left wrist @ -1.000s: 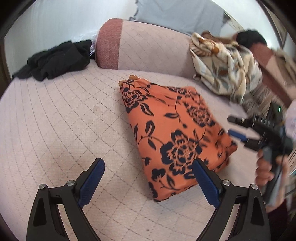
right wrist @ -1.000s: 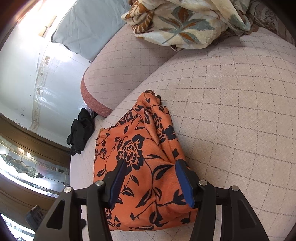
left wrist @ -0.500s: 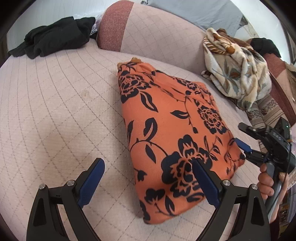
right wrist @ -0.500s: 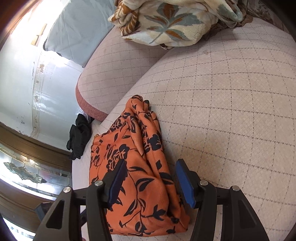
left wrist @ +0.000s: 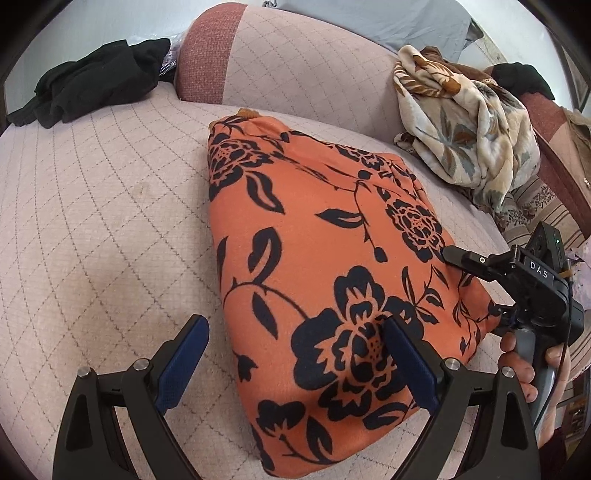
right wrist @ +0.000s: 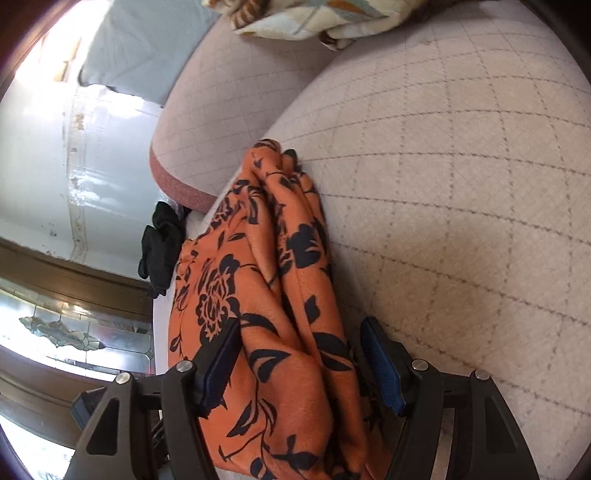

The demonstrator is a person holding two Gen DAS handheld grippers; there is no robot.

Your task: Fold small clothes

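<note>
A: Item one: orange floral garment [left wrist: 317, 266], black rose print, folded to a thick packet. Lying flat mid-seat on the quilted pink sofa cushion [left wrist: 96, 229], layered edges bunched along the side nearest the right hand's tool.

B: Held by anything?

A: Not clamped. Right claw [right wrist: 301, 365] straddling the layered edge, blue pads standing off the cloth on both sides; jaws just been opening, fabric between them. Likely a release after setting the fold down.

B: Left claw [left wrist: 295, 365]?

A: Wide apart, empty. One pad over the bare cushion, the other over the big rose near the packet's front corner. Poised low, probably to press or take that corner for a further fold.

B: Surroundings?

A: Person's hand [left wrist: 524, 365] gripping the right tool's handle at the packet's near right edge. Beyond: sofa backrest [left wrist: 295, 62] with a reddish end panel. Cream leaf-print blanket [left wrist: 469, 140] heaped against the backrest, well apart from the garment. Black clothes [left wrist: 92, 85] piled at the far left end of the seat, perhaps awaiting folding. Grey-blue cloth [left wrist: 373, 22] draped over the backrest top.
</note>
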